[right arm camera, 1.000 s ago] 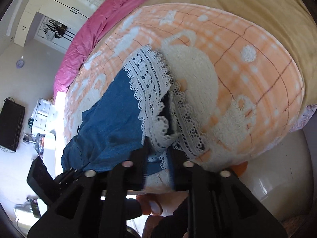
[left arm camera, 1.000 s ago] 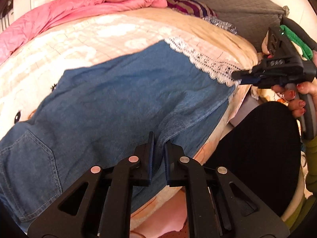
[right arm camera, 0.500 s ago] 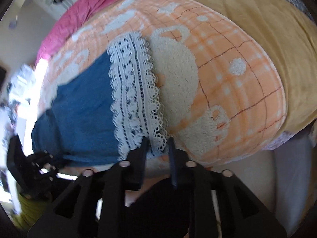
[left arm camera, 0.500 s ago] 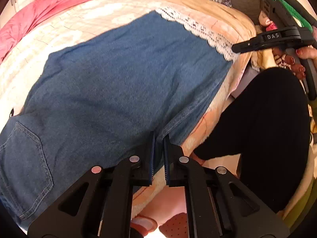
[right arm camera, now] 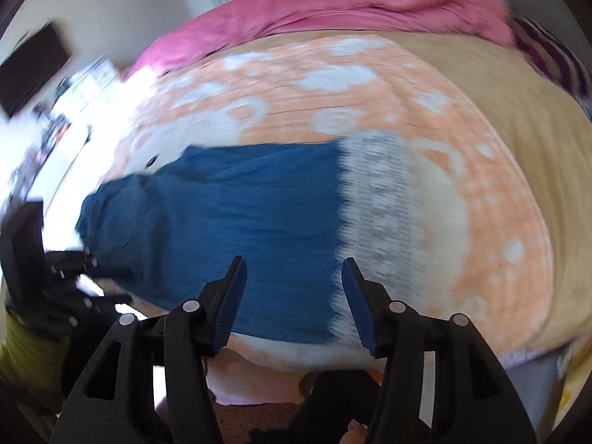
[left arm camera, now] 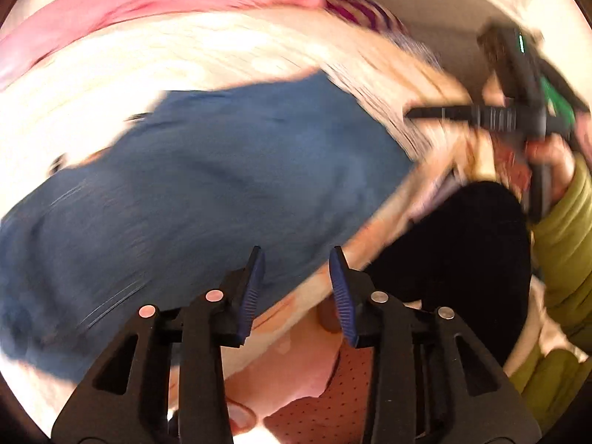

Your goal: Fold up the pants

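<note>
Across the middle of both frames the blue denim pants [right arm camera: 229, 222] lie flat on an orange-and-white plush blanket [right arm camera: 462, 155], their white lace hem [right arm camera: 377, 199] to the right in the right wrist view. A crumpled pink quilt [right arm camera: 333, 3] runs along the top, with tan bedding [right arm camera: 536, 118] at upper right. The left gripper [left arm camera: 296, 281] hovers over the pants' near edge at lower centre, jaws spread and holding nothing. The right gripper [right arm camera: 292, 292] likewise stands parted and empty, straddling denim and lace. In the left wrist view, the person's black-clad leg [left arm camera: 462, 259] fills the lower right beside the bed edge. Motion blur softens the details.
</note>
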`<state>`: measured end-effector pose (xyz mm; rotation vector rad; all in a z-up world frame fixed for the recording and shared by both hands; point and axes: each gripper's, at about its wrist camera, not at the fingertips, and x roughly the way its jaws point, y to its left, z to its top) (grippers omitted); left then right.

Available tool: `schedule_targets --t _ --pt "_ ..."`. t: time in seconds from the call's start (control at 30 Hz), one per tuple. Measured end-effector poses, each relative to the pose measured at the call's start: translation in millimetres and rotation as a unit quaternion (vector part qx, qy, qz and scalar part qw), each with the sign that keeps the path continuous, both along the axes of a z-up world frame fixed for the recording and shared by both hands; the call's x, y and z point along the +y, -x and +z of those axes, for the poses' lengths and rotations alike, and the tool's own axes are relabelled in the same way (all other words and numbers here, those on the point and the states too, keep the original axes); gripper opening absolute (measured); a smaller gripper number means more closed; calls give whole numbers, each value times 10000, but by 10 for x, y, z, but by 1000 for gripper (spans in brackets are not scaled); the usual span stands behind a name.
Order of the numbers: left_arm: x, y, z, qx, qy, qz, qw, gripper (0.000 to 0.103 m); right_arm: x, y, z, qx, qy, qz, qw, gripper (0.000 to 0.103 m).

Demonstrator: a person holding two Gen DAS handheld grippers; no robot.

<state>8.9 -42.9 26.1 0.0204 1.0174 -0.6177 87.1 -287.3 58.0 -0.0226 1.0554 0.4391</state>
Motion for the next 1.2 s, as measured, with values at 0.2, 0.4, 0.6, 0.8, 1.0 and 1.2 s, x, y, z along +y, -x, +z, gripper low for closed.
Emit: schedule_targets --t 0.2,0.4,0.6,0.8,1.0,1.2 --pt "959 8 -95 343 -363 2213 9739 49 685 59 -335 132 503 1101 9926 52" --pt "1189 -80 -265 750 -817 2489 9622 42 614 27 -621 735 578 895 9916 53" --pt "1162 -65 -226 721 -679 2501 9631 46 539 83 -621 733 373 914 9924 59" --pt "951 -97 129 29 -653 2044 9767 64 203 -80 -126 -31 -338 299 9990 62" --pt "459 -675 370 -340 -651 1613 9842 70 -415 -706 283 -304 -805 -860 9926 68" --pt "75 -1357 210 -333 -826 1167 9892 77 -823 -1393 192 -458 -941 -1260 9865 74"
